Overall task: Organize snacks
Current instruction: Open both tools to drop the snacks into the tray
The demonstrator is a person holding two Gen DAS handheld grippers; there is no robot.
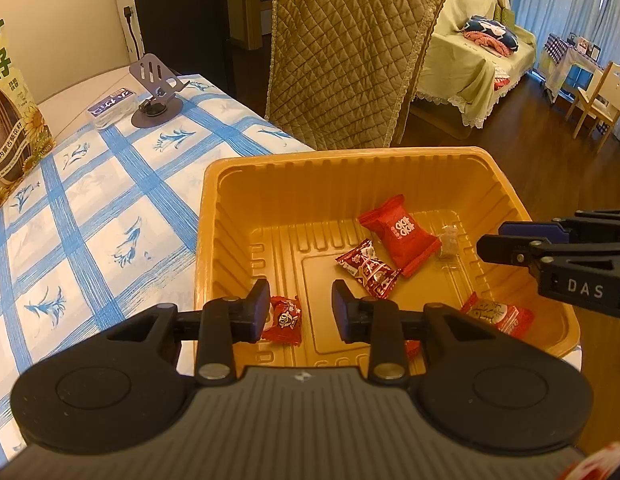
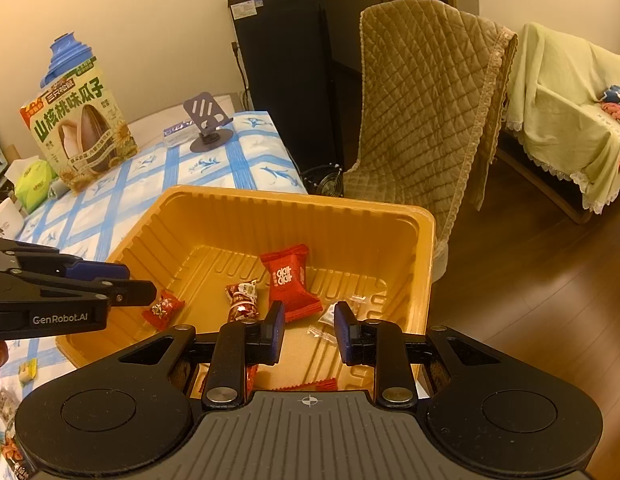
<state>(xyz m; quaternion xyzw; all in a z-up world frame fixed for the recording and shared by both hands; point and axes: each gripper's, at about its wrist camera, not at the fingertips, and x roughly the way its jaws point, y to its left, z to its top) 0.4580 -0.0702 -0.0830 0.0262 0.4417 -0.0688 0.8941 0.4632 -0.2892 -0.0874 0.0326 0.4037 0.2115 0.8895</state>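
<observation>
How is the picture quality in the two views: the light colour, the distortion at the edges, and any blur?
Left wrist view: warm yellowish indoor light, dark rounded corners, the tablecloth lines bend strongly outward; the orange tray and red snack packet look sharp. Right wrist view: same warm cast, the chair cover curves near the edge; the sunflower seed bag print stays readable, no clear motion blur.

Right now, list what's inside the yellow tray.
Inside the yellow tray: a large red packet, several small red candies, and clear-wrapped sweets. The grippers hide part of the near floor.

A home living room: covered sofa [image 1: 462, 52], quilt-draped chair [image 2: 426, 92], tablecloth-covered table [image 1: 90, 184].
</observation>
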